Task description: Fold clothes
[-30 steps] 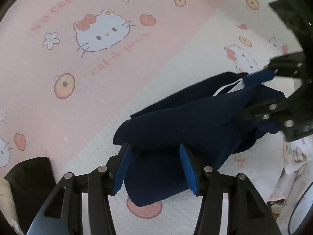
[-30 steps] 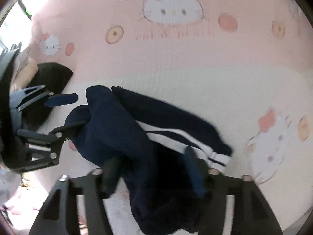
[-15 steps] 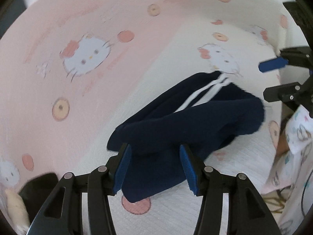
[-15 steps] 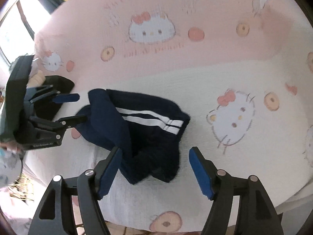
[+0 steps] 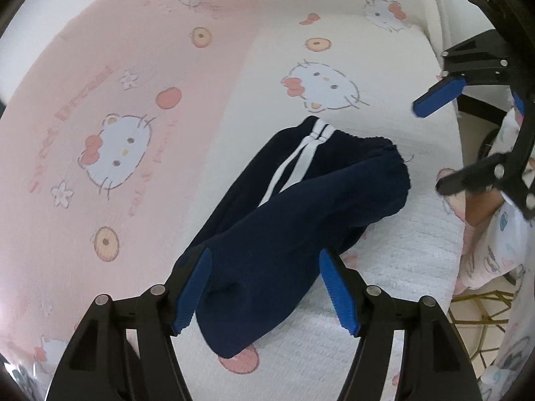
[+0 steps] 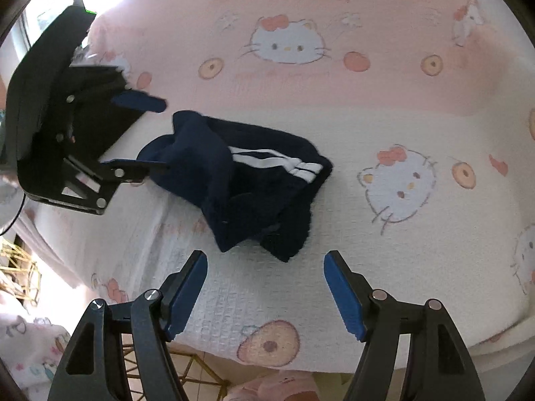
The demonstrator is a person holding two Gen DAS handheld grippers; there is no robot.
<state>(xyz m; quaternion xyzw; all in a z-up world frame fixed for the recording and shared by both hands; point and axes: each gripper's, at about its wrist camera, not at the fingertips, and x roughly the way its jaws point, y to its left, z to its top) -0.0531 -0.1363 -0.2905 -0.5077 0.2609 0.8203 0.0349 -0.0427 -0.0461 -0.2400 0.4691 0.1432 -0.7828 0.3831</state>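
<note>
navy track pants (image 5: 294, 220) with white side stripes, lying bunched on the pink-and-white cartoon-cat bedspread (image 5: 334, 43); left gripper (image 5: 264, 287), jaws just widened, straddling one end, pads seemingly clear of the cloth; right gripper (image 6: 264, 287) spread, empty, just beside the pants.

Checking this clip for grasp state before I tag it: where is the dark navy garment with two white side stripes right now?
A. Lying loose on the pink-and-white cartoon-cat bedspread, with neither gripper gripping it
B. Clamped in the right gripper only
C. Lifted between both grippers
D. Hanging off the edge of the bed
A: the dark navy garment with two white side stripes lies on the pink-and-white cartoon-cat bedspread; the right gripper is open and clear of it, the left gripper open around its end without pinching.
</note>
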